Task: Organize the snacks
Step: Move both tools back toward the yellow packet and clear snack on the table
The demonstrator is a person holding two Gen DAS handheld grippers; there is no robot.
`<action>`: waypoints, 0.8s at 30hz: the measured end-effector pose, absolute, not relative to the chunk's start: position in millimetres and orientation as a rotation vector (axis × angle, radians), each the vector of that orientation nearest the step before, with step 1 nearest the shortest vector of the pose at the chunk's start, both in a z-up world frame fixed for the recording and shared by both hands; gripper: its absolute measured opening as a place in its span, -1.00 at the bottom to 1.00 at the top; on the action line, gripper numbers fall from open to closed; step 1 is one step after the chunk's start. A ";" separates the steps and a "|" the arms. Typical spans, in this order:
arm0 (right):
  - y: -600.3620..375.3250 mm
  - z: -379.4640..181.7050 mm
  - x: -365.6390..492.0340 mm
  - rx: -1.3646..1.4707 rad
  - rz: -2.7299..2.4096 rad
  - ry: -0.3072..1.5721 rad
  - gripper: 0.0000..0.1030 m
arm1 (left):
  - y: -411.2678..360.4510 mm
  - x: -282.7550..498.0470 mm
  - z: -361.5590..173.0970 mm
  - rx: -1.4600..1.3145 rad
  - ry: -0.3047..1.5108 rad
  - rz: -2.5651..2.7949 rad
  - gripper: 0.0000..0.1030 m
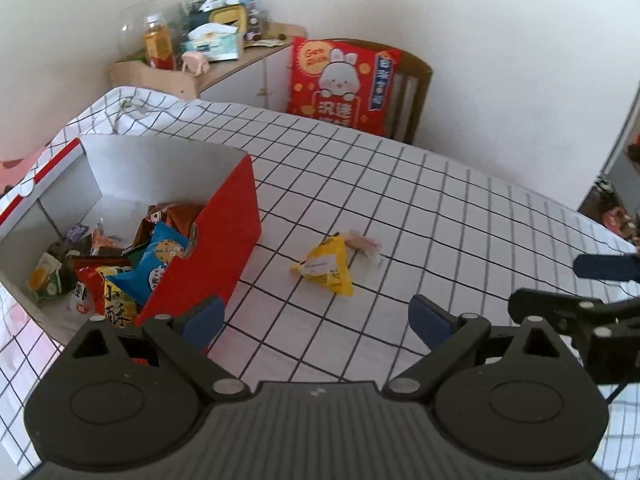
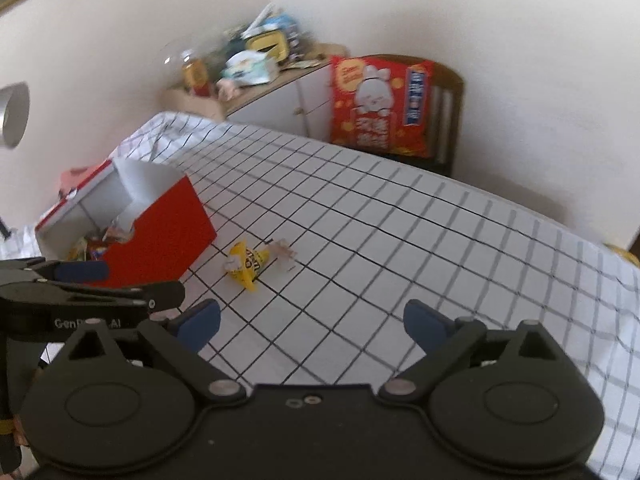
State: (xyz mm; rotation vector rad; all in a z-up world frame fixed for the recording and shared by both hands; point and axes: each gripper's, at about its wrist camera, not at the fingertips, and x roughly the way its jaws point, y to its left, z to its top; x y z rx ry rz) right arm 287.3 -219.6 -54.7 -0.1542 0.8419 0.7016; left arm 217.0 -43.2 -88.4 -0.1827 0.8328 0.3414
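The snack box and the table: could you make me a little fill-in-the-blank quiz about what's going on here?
1. The red box holding the snack packets sits on a cloth patterned with black ____.
2. The loose packet lying on the tablecloth outside the box is mainly ____ in colour.
3. Both the left tool and the right tool have their jaws ____ and hold nothing.
4. On the chair by the wall stands a red cushion showing a cartoon ____.

Missing words: grid lines; yellow; open; rabbit
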 end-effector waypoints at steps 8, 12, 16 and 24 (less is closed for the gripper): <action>-192.4 -76.7 333.7 -0.287 0.830 0.859 0.72 | -35.8 249.6 -108.7 -0.238 0.862 0.396 0.91; -179.2 -88.6 355.7 -0.326 0.885 0.871 0.63 | -25.7 264.7 -121.4 -0.273 0.895 0.438 0.91; -164.6 -98.2 374.3 -0.369 0.977 0.891 0.49 | -19.2 277.5 -132.7 -0.274 0.911 0.451 0.91; -148.2 -101.8 414.6 -0.317 1.063 0.888 0.30 | -13.7 293.2 -152.2 -0.275 0.939 0.459 0.83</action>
